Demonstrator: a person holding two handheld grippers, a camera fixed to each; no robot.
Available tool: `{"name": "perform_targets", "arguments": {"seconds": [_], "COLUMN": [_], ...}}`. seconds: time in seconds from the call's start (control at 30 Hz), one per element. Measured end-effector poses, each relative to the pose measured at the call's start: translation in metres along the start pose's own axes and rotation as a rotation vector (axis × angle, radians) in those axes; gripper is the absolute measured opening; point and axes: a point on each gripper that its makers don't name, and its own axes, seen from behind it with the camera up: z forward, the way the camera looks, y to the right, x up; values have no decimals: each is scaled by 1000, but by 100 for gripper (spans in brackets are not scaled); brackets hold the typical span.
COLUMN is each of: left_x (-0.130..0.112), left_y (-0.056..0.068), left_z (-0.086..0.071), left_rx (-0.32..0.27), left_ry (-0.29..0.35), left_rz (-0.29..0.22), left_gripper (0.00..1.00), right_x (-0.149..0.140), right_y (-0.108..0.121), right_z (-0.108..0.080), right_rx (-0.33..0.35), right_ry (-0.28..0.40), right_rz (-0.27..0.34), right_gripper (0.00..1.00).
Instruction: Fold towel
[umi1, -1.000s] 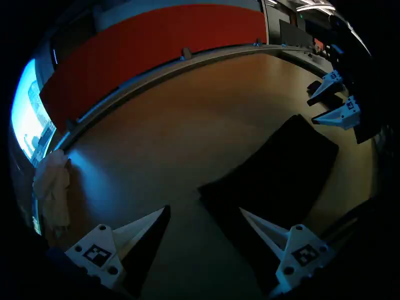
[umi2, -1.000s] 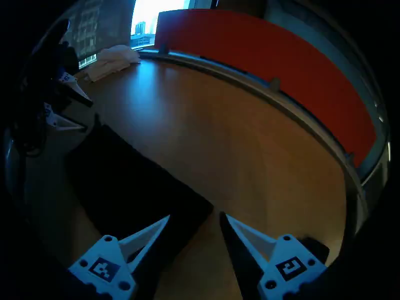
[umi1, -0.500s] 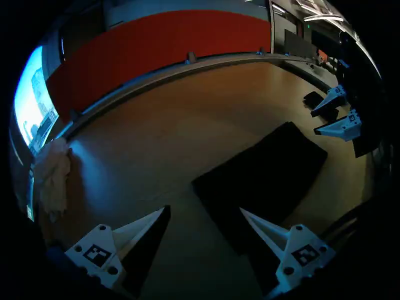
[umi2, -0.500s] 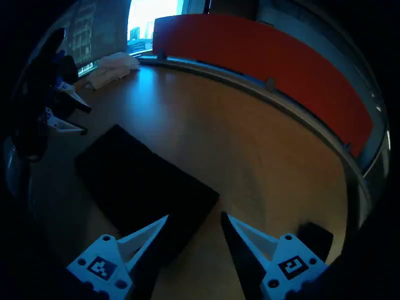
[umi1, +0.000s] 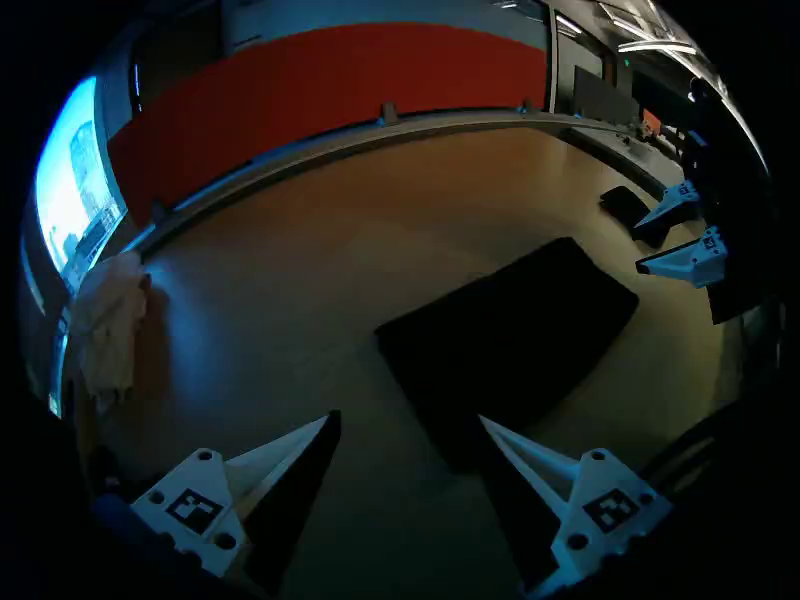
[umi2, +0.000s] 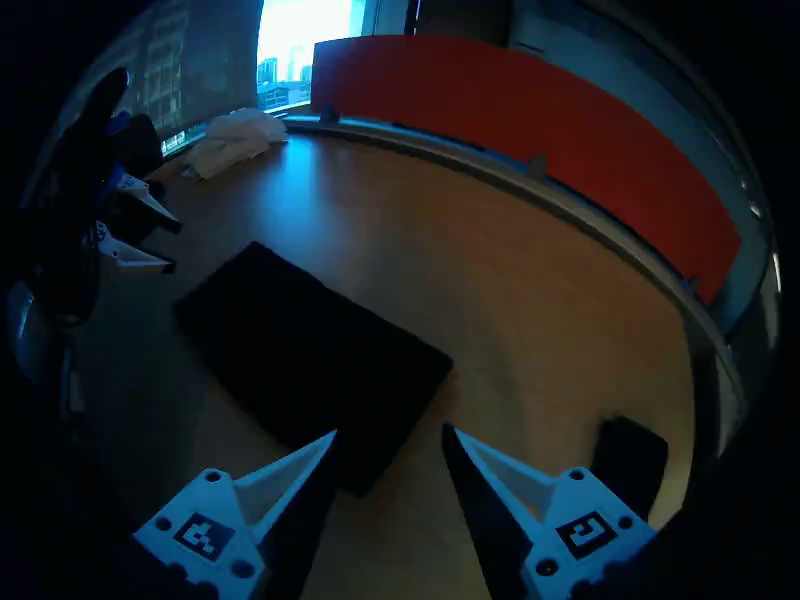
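While left tongs (umi1: 408, 418) and right tongs (umi2: 389, 431) gape empty near black towel (umi1: 505, 325), left gripper view catches ceiling lights (umi1: 650, 46)

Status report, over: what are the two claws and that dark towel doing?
Left gripper, right gripper: jaws open, empty. Dark towel flat on the table, untouched. Small black item apart from it.

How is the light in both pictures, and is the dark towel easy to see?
Left gripper view: dim; the window is blown out and throws a bluish sheen on the table; the black towel shows as a flat shape, no texture. Right gripper view: the same glare at the top, and the fisheye bends the red panel into an arc.
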Motion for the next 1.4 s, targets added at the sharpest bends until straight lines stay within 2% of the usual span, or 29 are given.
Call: {"name": "perform_targets", "arguments": {"seconds": [0.2,0.5,0.9,1.4], "left_x": [-2,-12,-32,-54], "left_y": [-5,-12,-9,-1], "left_z": [-9,-31,-53,-79], "left_rx": [23,80,121,148], "left_ry": [12,33,43,45], "left_rz": [-30,-108,-190,-240], "left_gripper": [90,90,90,90], "right_x": [0,1,-1,-29], "right_y": [-1,-5,-9,-14], "right_z": [1,3,6,13], "right_rx": [14,55,92,128], "right_ry": [4,4,-6,-62], "right_rz": [-9,-40,-76,-121], "right_gripper": [71,71,71,71]}}
